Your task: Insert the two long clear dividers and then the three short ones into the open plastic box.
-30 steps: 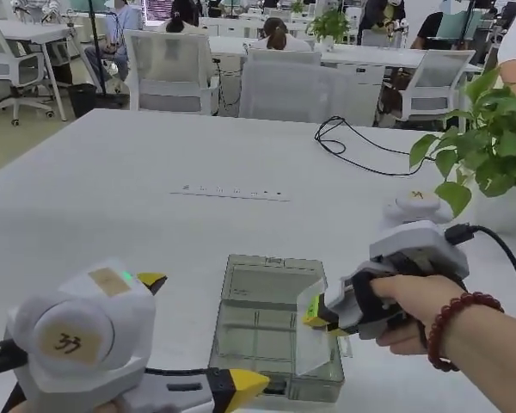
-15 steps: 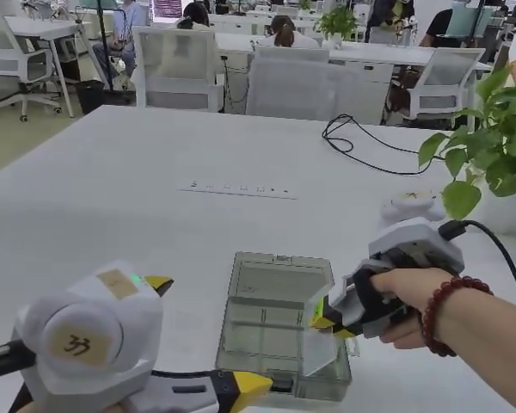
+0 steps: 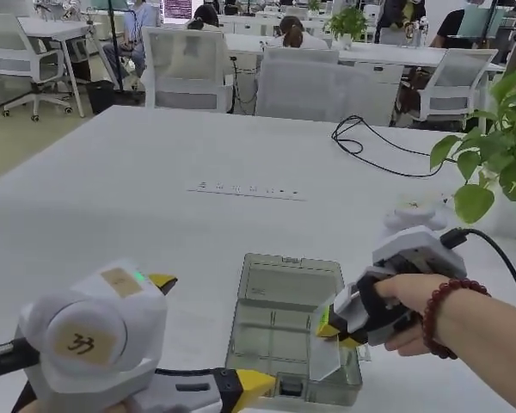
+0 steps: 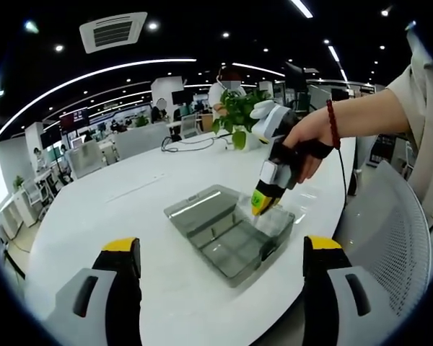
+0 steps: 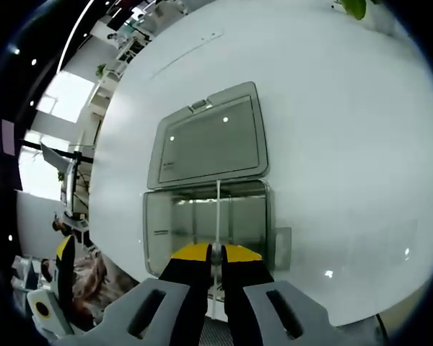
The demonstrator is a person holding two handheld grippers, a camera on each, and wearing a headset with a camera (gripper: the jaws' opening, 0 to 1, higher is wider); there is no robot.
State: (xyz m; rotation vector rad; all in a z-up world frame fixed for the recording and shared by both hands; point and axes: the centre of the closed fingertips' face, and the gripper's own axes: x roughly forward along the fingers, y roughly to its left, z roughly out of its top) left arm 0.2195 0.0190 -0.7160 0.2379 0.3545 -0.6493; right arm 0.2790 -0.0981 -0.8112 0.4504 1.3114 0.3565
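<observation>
Right gripper tight on clear divider at box; left gripper wide apart, empty.

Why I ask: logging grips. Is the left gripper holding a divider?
No, the left gripper is open, its fingers wide apart with nothing between them.

**A:** Colours of the two tools?
**B:** Left gripper: white body, black jaws tipped yellow, tan label marked 33. Right gripper: the same white, black and yellow.
**A:** And the work itself?
**B:** Box: smoky grey, translucent. Divider: colourless, clear.
**A:** Surroundings?
**B:** Desk white; cable black; plant green; bracelet of dark red beads.
</observation>
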